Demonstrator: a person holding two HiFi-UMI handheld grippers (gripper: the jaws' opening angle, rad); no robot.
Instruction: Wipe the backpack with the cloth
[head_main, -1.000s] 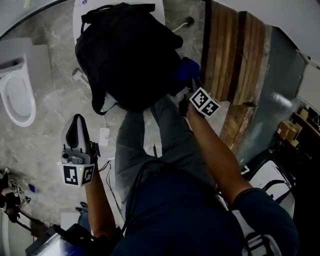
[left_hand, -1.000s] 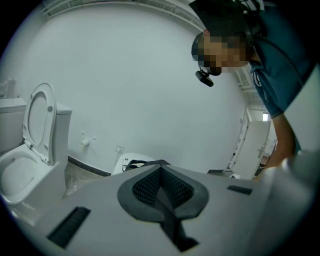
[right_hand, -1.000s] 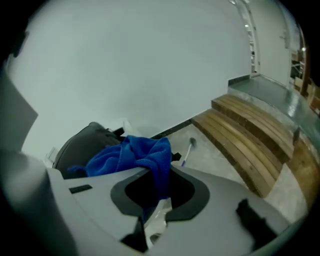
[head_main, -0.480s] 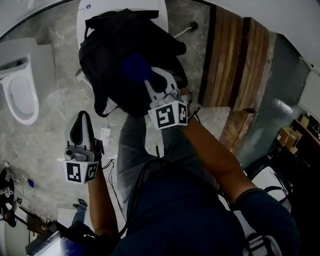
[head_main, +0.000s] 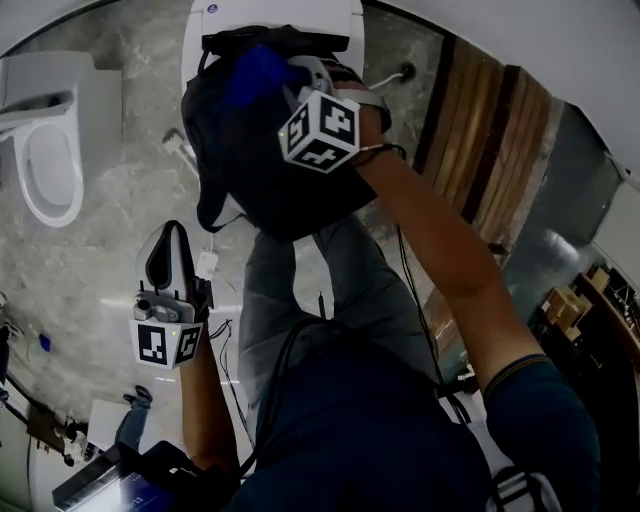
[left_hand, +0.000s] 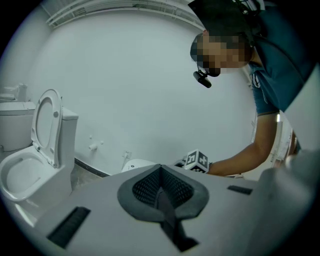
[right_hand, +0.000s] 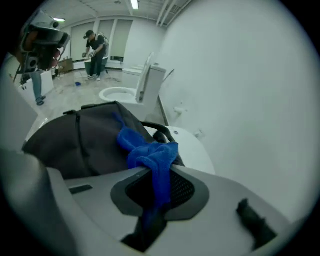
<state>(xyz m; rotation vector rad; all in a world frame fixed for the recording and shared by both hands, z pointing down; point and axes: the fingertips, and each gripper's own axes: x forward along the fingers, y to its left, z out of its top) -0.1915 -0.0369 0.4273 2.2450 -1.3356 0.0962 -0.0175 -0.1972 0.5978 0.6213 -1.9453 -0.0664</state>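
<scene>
The black fabric backpack (head_main: 260, 170) sits on a closed white toilet lid (head_main: 290, 12) and overhangs its near edge. Grey marble floor (head_main: 120, 230) lies open to its left. The right gripper view alone shows the right gripper (right_hand: 157, 180) pinching the blue terry cloth (right_hand: 150, 155), which lies on the backpack's far top. The left gripper (left_hand: 161, 175) hangs near-left, its jaws closed together on nothing.

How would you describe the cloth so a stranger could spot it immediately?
Find the big black backpack at the top of the head view. Against its upper part is a bunched cloth, pinched in the right gripper. It is the only bright blue thing on that black fabric.
</scene>
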